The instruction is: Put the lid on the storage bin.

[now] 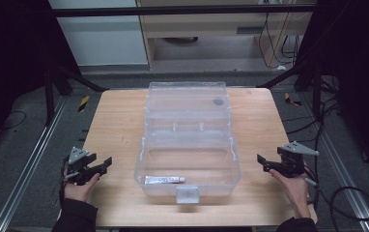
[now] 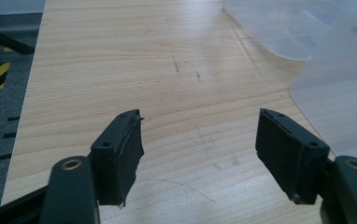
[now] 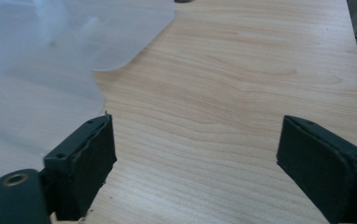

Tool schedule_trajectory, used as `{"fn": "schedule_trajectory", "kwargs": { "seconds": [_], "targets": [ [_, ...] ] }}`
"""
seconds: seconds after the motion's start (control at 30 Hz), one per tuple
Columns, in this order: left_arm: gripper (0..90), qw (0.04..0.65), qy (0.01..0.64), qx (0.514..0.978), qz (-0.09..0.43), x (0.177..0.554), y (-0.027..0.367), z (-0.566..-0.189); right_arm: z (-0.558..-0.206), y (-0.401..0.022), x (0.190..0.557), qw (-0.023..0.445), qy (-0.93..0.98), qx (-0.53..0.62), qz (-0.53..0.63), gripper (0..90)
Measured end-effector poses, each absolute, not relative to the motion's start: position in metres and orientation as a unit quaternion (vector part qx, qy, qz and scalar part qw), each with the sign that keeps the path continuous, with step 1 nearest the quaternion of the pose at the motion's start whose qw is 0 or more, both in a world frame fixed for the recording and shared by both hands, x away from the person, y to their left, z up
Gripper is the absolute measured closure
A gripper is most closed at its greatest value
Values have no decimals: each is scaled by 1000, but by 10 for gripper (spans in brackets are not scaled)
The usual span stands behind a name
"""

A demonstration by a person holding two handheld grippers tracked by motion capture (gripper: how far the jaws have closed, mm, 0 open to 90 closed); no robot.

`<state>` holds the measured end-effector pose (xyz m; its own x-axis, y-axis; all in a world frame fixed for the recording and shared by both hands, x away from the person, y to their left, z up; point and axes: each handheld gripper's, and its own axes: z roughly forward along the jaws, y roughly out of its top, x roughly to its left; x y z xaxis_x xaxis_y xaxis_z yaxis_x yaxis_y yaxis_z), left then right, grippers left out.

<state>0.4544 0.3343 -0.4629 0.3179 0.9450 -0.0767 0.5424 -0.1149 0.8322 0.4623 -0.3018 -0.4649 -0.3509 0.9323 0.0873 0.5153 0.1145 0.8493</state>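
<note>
A clear plastic box (image 1: 141, 166) stands open in the middle of the wooden table (image 1: 120, 121), its lid (image 1: 187, 99) folded back flat behind it. Inside the near compartment lies a small silver tube (image 1: 164, 180). A grey latch (image 1: 188, 195) hangs on the box's front wall. My left gripper (image 1: 106, 162) rests open at the table's left edge, a short way left of the box. My right gripper (image 1: 261, 160) is open too, just right of the box. The left gripper view has the box wall (image 2: 340, 93) at right between wide jaws; the right gripper view has the box wall (image 3: 27, 84) at left.
The table stands on a grey floor with metal rails (image 1: 33, 159) along both sides. Cables (image 1: 347, 193) trail on the floor at right. A dark round spot (image 1: 218, 102) sits on the lid. Bare wood lies on either side of the box.
</note>
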Motion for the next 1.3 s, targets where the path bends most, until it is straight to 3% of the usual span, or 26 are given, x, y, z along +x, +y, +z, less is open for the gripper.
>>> {"fn": "schedule_trajectory", "kwargs": {
  "seconds": [0.13, 0.27, 0.4, 0.47, 0.5, 0.8, 1.3],
  "targets": [
    [354, 413, 521, 704, 249, 451, 334, -459, -458, -303, 458, 232, 701, 508, 444, 114],
    [401, 424, 515, 702, 249, 447, 333, -453, -446, -303, 453, 231, 702, 490, 462, 59],
    [413, 429, 510, 703, 246, 446, 332, -449, -438, -301, 450, 237, 705, 477, 469, 77],
    [426, 430, 508, 705, 246, 445, 330, -448, -434, -299, 449, 238, 710, 472, 466, 131],
    [423, 431, 507, 706, 244, 445, 329, -447, -427, -298, 446, 244, 723, 455, 460, 230],
    [428, 427, 501, 712, 244, 445, 325, -445, -388, -278, 441, 231, 754, 386, 479, 406],
    [438, 416, 503, 719, 240, 447, 324, -447, -351, -222, 449, 184, 834, 283, 436, 458]
  ]
}}
